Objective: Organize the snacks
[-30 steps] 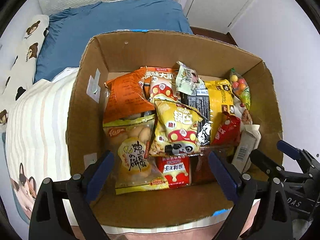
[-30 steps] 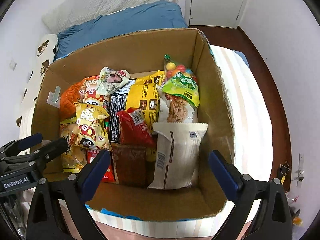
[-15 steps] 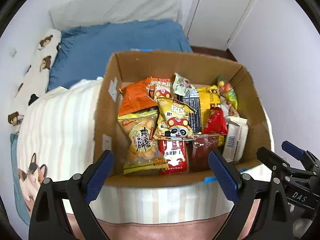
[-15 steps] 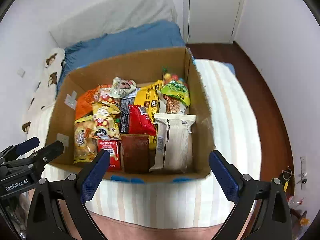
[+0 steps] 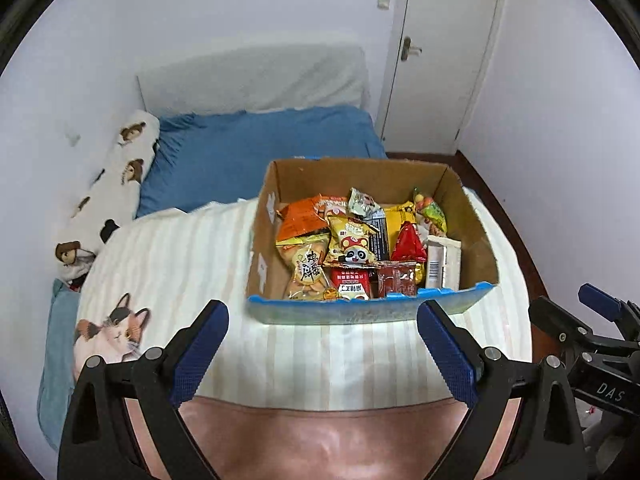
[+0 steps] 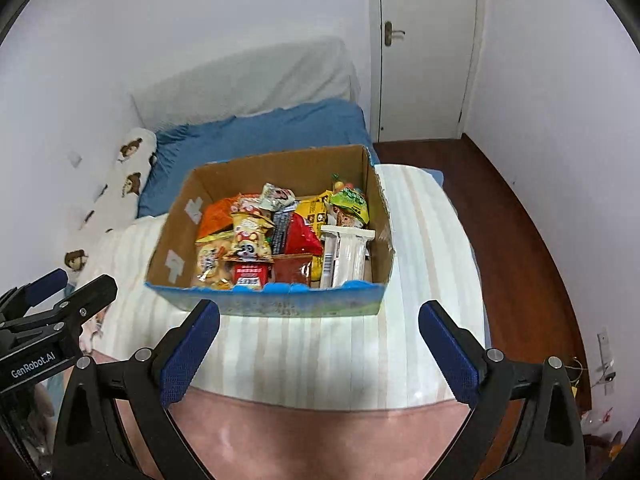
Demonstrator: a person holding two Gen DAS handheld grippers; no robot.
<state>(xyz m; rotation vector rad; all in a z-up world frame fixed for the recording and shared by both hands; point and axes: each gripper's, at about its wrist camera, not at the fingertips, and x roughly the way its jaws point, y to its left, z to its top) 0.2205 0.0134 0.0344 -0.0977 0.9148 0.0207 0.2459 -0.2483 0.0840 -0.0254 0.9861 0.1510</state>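
A cardboard box (image 5: 476,248) with a blue front edge stands on the striped bedcover; it also shows in the right wrist view (image 6: 176,232). It is full of snack packets standing in rows: an orange bag (image 5: 298,218), a yellow panda bag (image 5: 350,242), a red bag (image 5: 408,242), a white packet (image 5: 440,262), a green candy bag (image 6: 350,200). My left gripper (image 5: 322,344) is open and empty, well in front of the box. My right gripper (image 6: 318,342) is open and empty, also in front of the box.
The box sits on a bed with a striped cover (image 5: 172,264) and a cat print (image 5: 110,330). A blue pillow (image 5: 256,148) and a bear-print bolster (image 5: 108,184) lie behind. A white door (image 6: 424,48) and dark wood floor (image 6: 516,240) are at right.
Both grippers have pulled back and up from over the box; the box now looks smaller and farther away. Both stay open and empty. The snacks have not moved.
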